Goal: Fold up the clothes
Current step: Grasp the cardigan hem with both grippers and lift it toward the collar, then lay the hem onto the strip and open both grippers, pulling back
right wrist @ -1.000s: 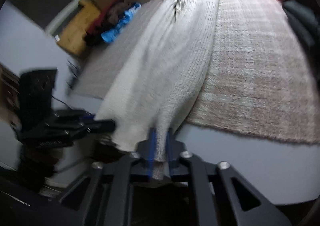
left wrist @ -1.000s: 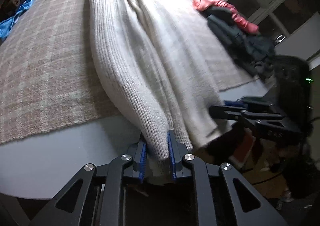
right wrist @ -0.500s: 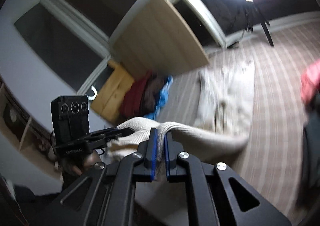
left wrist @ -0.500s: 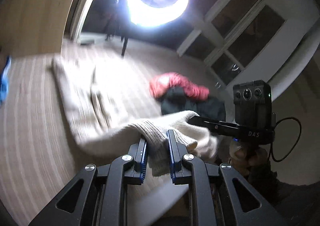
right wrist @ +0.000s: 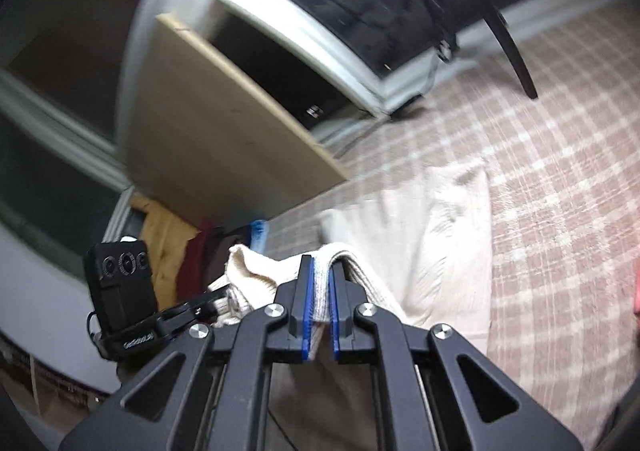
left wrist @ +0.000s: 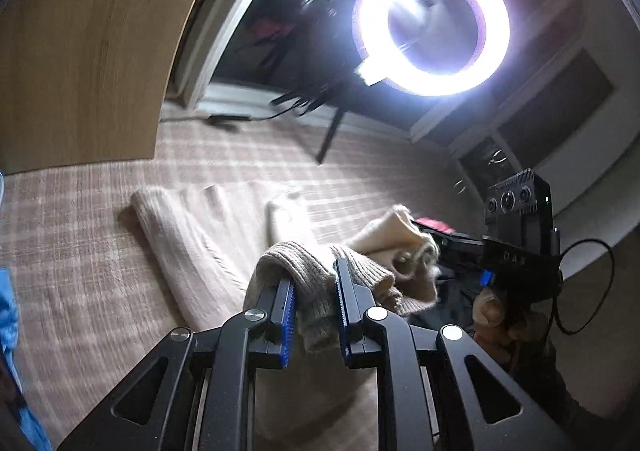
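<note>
Checked beige cloth covers the tabletop, with a wooden board at far left, dark windows behind and a ring light glaring above. On it lies a cream knitted sweater, its long axis running from the far side toward the near edge. The left gripper pinches its lifted near hem between blue fingers; the right gripper clamps the same hem alongside.
</note>
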`<state>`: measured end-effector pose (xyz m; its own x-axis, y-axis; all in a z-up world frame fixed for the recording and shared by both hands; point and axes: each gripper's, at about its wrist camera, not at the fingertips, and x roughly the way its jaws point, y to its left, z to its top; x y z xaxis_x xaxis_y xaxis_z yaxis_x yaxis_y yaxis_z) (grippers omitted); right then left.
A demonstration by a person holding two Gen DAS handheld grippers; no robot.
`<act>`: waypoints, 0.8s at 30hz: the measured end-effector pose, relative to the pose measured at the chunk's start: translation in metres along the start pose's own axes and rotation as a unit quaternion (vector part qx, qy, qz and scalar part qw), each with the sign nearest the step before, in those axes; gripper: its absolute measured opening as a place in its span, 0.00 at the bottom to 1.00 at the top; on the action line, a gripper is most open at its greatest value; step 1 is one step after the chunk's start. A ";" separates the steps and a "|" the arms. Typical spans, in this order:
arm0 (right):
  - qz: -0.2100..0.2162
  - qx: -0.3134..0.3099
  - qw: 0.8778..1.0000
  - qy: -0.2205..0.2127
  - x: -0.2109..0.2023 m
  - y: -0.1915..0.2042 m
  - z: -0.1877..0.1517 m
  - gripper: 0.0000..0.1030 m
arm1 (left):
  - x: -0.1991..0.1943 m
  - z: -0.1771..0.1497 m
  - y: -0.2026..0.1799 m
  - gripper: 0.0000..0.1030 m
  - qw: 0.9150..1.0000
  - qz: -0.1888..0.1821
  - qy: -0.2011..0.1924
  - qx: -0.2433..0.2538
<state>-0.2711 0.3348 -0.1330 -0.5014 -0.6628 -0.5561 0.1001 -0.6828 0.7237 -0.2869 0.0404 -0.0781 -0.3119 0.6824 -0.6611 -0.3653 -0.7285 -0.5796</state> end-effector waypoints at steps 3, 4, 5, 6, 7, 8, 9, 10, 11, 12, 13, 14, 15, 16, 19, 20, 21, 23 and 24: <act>-0.009 0.024 0.999 0.020 0.026 -0.026 0.012 0.07 | 0.026 0.008 0.022 0.16 1.000 0.003 0.015 -0.025; -0.011 0.031 0.999 0.026 0.033 -0.034 0.016 0.07 | 0.033 0.010 0.028 0.16 0.999 0.005 0.020 -0.031; -0.011 0.037 0.999 0.030 0.038 -0.040 0.020 0.07 | 0.038 0.013 0.032 0.16 0.999 0.007 0.024 -0.034; -0.011 0.044 0.998 0.035 0.044 -0.047 0.023 0.07 | 0.044 0.017 0.036 0.16 0.999 0.008 0.028 -0.037; -0.011 0.050 0.998 0.039 0.049 -0.053 0.027 0.07 | 0.050 0.020 0.041 0.16 0.999 0.010 0.031 -0.039; -0.011 0.057 0.997 0.044 0.054 -0.060 0.030 0.06 | 0.057 0.024 0.045 0.16 0.998 0.011 0.034 -0.041; -0.014 0.064 0.997 0.049 0.058 -0.066 0.033 0.06 | 0.063 0.027 0.049 0.16 0.998 0.013 0.038 -0.044; -0.021 0.067 0.996 0.056 0.063 -0.072 0.036 0.06 | 0.067 0.030 0.054 0.16 0.998 0.016 0.039 -0.048; -0.027 0.070 0.995 0.064 0.067 -0.078 0.039 0.07 | 0.073 0.032 0.060 0.16 0.997 0.021 0.045 -0.056; -0.031 0.078 0.994 0.074 0.071 -0.084 0.042 0.09 | 0.079 0.034 0.067 0.18 0.996 0.026 0.053 -0.065; -0.029 0.093 0.991 0.089 0.074 -0.090 0.046 0.09 | 0.083 0.036 0.074 0.18 0.995 0.024 0.060 -0.081; -0.023 0.109 0.988 0.103 0.076 -0.095 0.049 0.11 | 0.086 0.037 0.082 0.18 0.993 0.020 0.067 -0.098; -0.012 0.120 0.986 0.114 0.075 -0.098 0.053 0.15 | 0.090 0.038 0.089 0.19 0.990 0.017 0.074 -0.115; -0.002 0.122 0.985 0.121 0.071 -0.097 0.057 0.19 | 0.088 0.040 0.093 0.23 0.989 0.010 0.073 -0.125; 0.004 0.086 0.991 0.103 0.050 -0.087 0.067 0.48 | 0.065 0.045 0.090 0.39 0.993 0.018 0.042 -0.111; 0.008 0.081 0.992 0.093 0.041 -0.086 0.070 0.56 | 0.059 0.046 0.089 0.44 0.994 0.023 0.034 -0.105; 0.015 0.082 0.993 0.085 0.033 -0.085 0.073 0.56 | 0.052 0.048 0.089 0.50 0.994 0.029 0.026 -0.099; 0.001 0.052 0.996 0.069 0.021 -0.078 0.074 0.56 | 0.040 0.051 0.089 0.50 0.995 0.041 0.010 -0.088; -0.011 0.030 0.998 0.060 0.016 -0.073 0.073 0.56 | 0.036 0.048 0.088 0.50 0.995 0.050 0.006 -0.085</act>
<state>-0.3490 0.3961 -0.1648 -0.3961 -0.6818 -0.6150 0.0373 -0.6812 0.7312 -0.3730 0.0037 -0.1302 -0.3282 0.6064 -0.7242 -0.1799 -0.7928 -0.5823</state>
